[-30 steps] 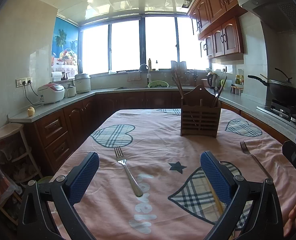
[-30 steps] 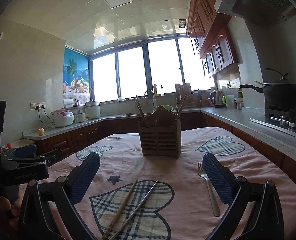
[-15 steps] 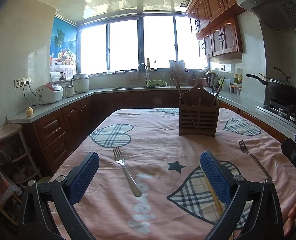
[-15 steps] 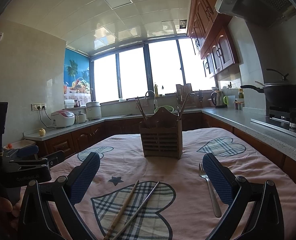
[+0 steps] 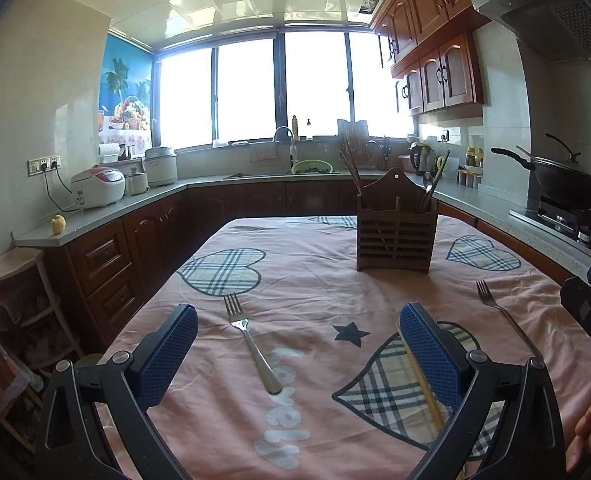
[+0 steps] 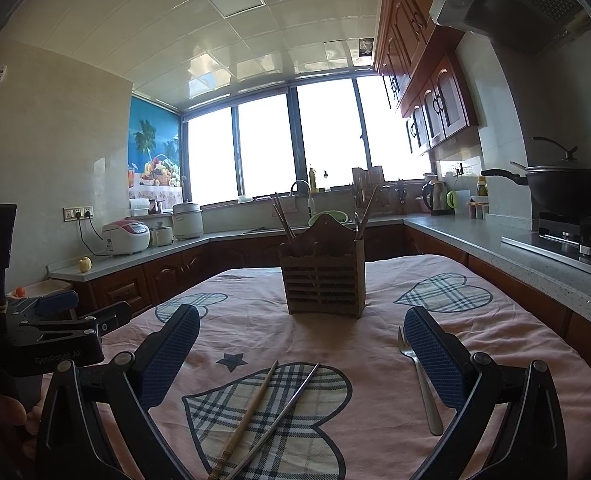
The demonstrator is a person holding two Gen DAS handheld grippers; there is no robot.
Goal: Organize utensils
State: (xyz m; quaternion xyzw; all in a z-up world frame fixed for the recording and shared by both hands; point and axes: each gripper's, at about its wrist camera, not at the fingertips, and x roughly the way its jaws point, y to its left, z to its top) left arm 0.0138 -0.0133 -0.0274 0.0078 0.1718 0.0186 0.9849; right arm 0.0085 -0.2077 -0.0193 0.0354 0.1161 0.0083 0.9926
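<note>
A brown slatted wooden utensil holder (image 5: 396, 234) stands upright on the pink tablecloth, with chopsticks and a spoon in it; it also shows in the right wrist view (image 6: 322, 280). My left gripper (image 5: 298, 334) is open and empty above a steel fork (image 5: 251, 344). A second fork (image 5: 503, 316) lies to the right. A wooden chopstick (image 5: 419, 380) lies partly behind the right finger. My right gripper (image 6: 301, 338) is open and empty above a wooden chopstick (image 6: 247, 416) and a metal chopstick (image 6: 283, 408). A fork (image 6: 419, 380) lies by its right finger.
The table (image 5: 319, 280) is covered by a pink cloth with plaid hearts. Counters run around it, with rice cookers (image 5: 97, 186) on the left and a black wok (image 5: 567, 186) on the stove at right. The left gripper's body (image 6: 47, 332) shows at the left.
Both views have shifted slightly: the left gripper eased back a little, and the holder sits marginally nearer in the right view. Both grippers stay open and empty.
</note>
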